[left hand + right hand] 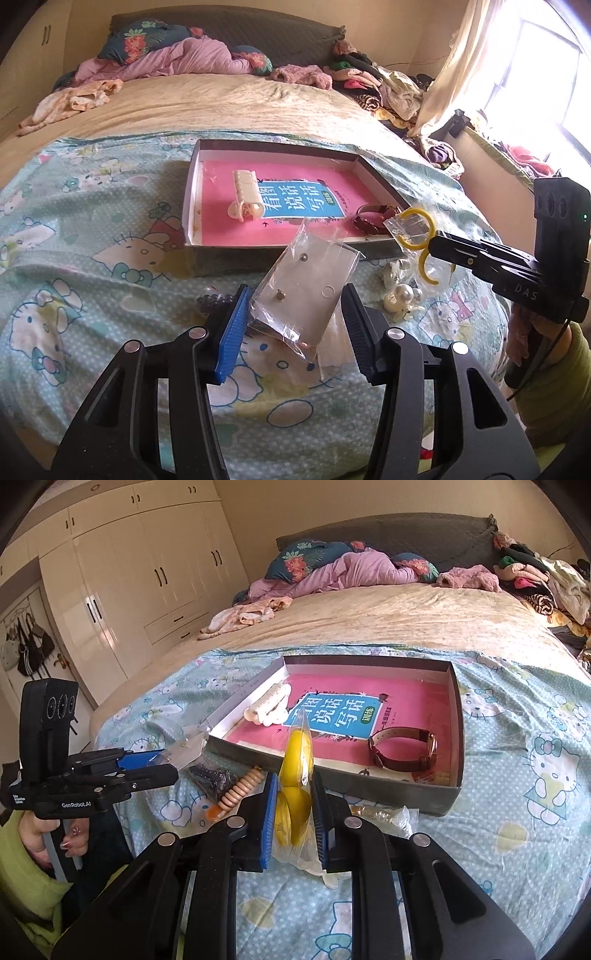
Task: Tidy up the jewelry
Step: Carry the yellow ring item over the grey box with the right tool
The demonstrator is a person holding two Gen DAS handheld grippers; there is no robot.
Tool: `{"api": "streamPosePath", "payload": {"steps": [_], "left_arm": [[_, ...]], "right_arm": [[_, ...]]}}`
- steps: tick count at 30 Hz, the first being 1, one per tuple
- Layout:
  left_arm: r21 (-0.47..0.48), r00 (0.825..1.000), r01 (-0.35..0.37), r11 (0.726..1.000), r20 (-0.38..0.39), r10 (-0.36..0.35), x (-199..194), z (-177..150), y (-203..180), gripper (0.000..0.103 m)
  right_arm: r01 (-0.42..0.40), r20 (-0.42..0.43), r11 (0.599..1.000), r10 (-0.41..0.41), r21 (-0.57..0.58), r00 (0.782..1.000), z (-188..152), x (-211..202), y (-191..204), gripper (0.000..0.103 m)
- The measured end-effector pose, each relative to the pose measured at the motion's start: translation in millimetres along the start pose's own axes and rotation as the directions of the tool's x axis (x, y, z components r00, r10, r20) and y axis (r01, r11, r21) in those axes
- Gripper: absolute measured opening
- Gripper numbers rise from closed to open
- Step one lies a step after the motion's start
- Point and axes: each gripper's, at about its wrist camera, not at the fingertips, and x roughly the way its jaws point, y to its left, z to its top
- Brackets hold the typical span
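The shallow box (pixel 192 206) lies on the cartoon-print sheet (pixel 92 236), lined with a pink book (pixel 280 221). Inside it, a cream hair clip (pixel 245 194) rests toward its left side and a brown-strapped watch (pixel 373 218) sits at its right front corner. Just in front of the box, the left gripper (pixel 293 321) stands with its jaws spread around a clear bag of studs (pixel 306 284). At the box's right front corner, the right gripper (pixel 437 243) pinches a bag of yellow hoops (pixel 415 236). Pearl pieces (pixel 400 295) lie on the sheet below that.
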Motion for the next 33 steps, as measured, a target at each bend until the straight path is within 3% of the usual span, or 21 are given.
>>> {"api": "streamPosePath", "payload": {"steps": [20, 33], "left_arm": [[-0.049, 0.995, -0.067, 0.997, 0.076, 0.070, -9.0, 35.0, 23.3, 0.042], [-0.049, 0.996, -0.041, 0.998, 0.075, 0.044, 18.5, 62.1, 14.0, 0.042]], "right_arm": [[0.043, 0.097, 0.999, -0.041, -0.023, 0.994, 39.1, -4.4, -9.4, 0.017], [0.077, 0.145, 0.997, -0.074, -0.018, 0.987, 62.7, -0.6, -19.9, 0.017]]}}
